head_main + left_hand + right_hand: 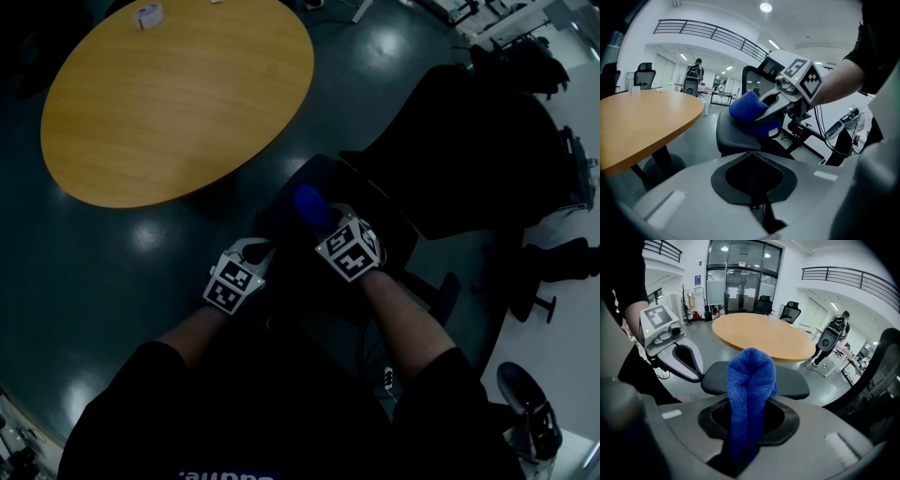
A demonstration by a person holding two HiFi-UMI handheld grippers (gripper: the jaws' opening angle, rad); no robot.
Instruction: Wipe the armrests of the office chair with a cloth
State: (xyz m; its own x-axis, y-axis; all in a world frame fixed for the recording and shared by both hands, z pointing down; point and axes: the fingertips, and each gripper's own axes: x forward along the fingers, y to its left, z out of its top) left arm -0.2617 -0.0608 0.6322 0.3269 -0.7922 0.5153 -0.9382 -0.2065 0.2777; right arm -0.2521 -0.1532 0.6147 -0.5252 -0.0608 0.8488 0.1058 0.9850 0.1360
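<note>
A blue cloth is folded up between the jaws of my right gripper, which is shut on it. In the left gripper view the cloth rests on the dark armrest pad of the office chair, with the right gripper pressing on it from the right. From the head camera the cloth shows just ahead of the right gripper. My left gripper hovers to the left of the armrest, jaws shut and holding nothing.
A round wooden table stands to the far left, close to the armrest. The chair's black backrest rises to the right. A person stands by another chair in the background. Dark glossy floor lies beneath.
</note>
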